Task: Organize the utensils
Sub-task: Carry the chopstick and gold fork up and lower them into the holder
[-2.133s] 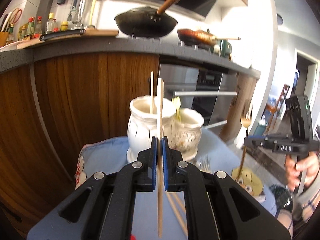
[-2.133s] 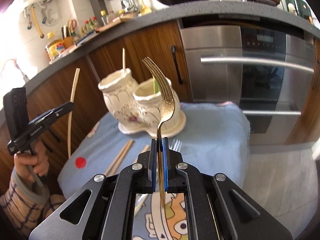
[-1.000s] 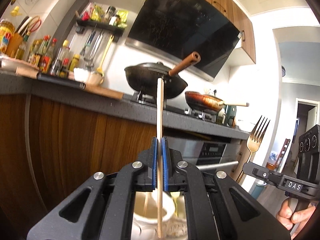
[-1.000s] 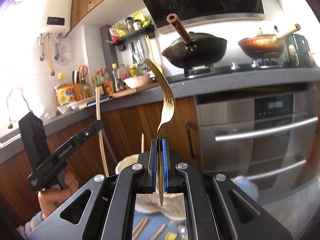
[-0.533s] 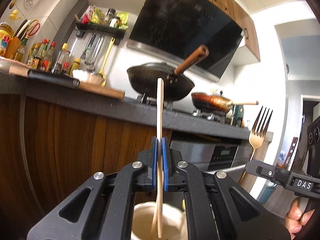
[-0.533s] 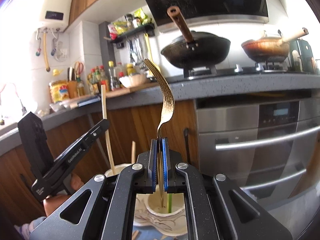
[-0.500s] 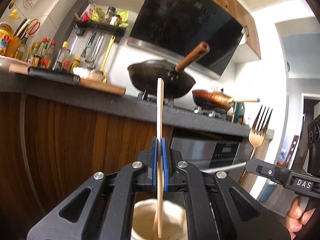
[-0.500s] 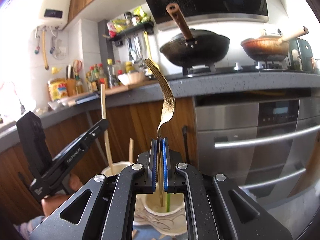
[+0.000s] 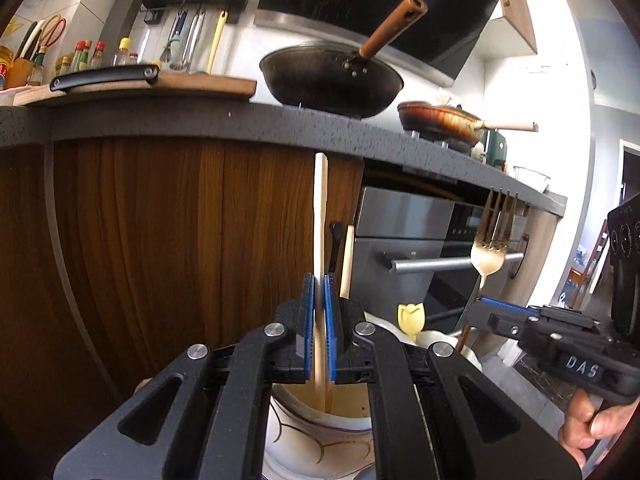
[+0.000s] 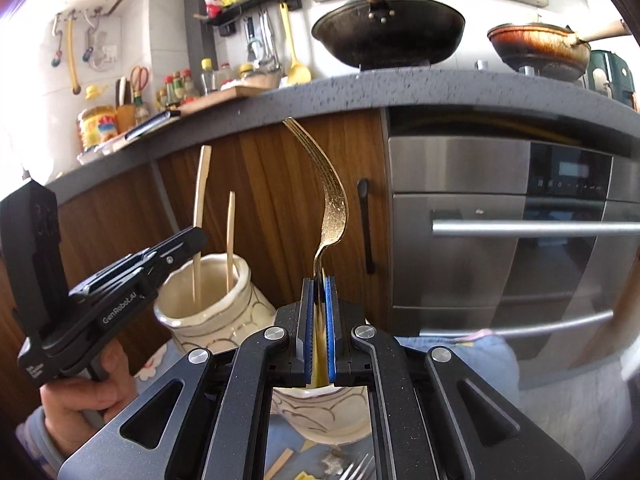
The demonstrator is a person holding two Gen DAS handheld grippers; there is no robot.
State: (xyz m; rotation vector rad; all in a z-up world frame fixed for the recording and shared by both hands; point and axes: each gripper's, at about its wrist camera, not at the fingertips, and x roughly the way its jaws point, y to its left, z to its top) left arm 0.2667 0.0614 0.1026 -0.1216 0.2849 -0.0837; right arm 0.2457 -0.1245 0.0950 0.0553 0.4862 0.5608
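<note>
Cream utensil holder (image 10: 208, 300) carries dark curved line patterning. The fork (image 10: 332, 200) is gold, the chopstick (image 9: 320, 208) pale wood. Blue pads line black fingers (image 9: 308, 320). At 6 o'clock lies blue cloth (image 10: 460, 348).

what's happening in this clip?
A person is sorting utensils into two ceramic holders. The left gripper is shut on a chopstick, its lower end inside the left holder, where another chopstick already stands. The right gripper is shut on a gold fork, held upright over the right holder. Neither is released yet.
</note>
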